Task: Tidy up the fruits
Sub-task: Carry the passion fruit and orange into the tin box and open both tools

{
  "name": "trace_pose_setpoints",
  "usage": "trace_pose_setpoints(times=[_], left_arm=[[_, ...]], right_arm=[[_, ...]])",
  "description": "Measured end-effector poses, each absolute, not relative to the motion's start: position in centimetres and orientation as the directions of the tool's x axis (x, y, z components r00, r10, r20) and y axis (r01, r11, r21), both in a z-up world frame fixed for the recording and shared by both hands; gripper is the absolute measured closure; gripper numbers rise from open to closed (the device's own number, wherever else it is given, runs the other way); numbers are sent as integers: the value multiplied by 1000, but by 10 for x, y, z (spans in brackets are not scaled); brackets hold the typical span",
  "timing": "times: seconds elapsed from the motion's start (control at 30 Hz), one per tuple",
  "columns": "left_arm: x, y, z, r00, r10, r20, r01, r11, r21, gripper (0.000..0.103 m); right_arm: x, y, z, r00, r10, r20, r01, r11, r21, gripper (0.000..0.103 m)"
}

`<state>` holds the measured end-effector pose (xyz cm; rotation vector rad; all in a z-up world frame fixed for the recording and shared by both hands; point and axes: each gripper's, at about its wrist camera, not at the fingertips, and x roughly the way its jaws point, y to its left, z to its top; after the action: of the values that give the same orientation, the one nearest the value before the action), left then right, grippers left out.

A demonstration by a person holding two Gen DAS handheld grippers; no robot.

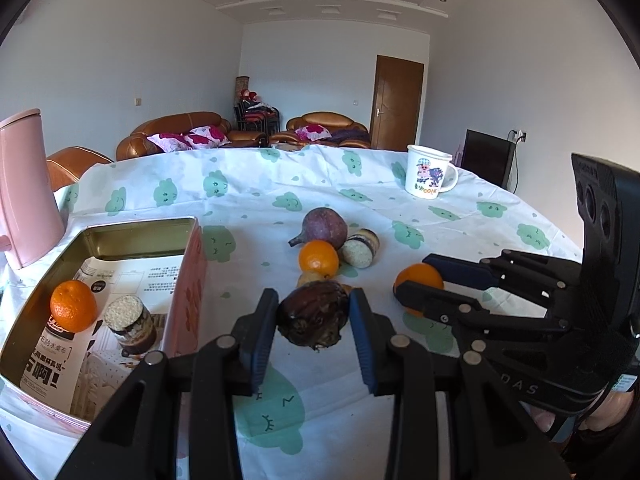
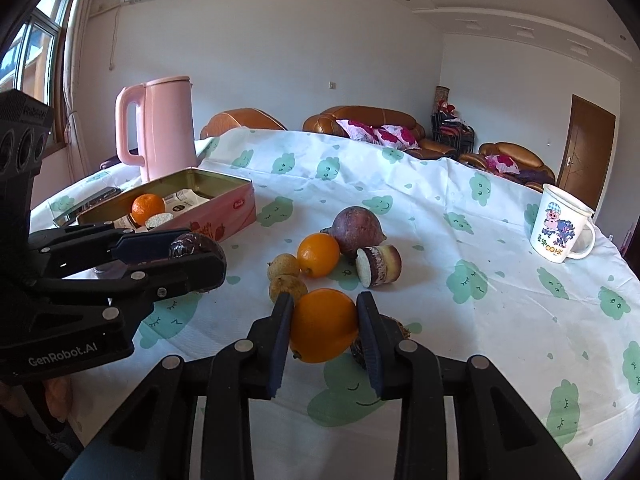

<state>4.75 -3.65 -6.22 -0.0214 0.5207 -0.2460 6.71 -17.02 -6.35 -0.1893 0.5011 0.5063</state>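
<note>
The counter [image 2: 460,240] is covered with a white cloth printed with green clouds. At its far left stands a pink kettle [image 2: 164,128], and just in front of it lies an open pink tin [image 2: 236,206] that holds one orange [image 1: 73,306] and a short cut piece of sugarcane [image 1: 130,322] on printed paper. A white cartoon mug [image 2: 560,224] stands far to the right.

In the middle of the counter a purple round fruit [image 2: 357,226], a loose orange [image 2: 318,254], a second cut sugarcane piece [image 2: 378,266] and two small brown longans [image 2: 286,278] lie close together.

The left gripper [image 1: 314,316] is closed on a dark brown wrinkled fruit [image 1: 312,314], near the tin's right side. The right gripper [image 2: 324,320] is clamped on a large orange [image 2: 324,326], just in front of the longans; both pads press on its sides.
</note>
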Motion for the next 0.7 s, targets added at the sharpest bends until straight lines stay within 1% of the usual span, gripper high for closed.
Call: trace_pose_setpoints(times=[0.17,0.7], left_arm=[[43,-37,-61,855,-227,-467,221,973,-70,65],[29,-40,-56,897,-209,-389,213,976,-32,65]], right_arm=[[62,-174,-61,771,440,-460,-514,856,-44,69],[50,-180,-56,798,470,-376,-528,847,-62,69]])
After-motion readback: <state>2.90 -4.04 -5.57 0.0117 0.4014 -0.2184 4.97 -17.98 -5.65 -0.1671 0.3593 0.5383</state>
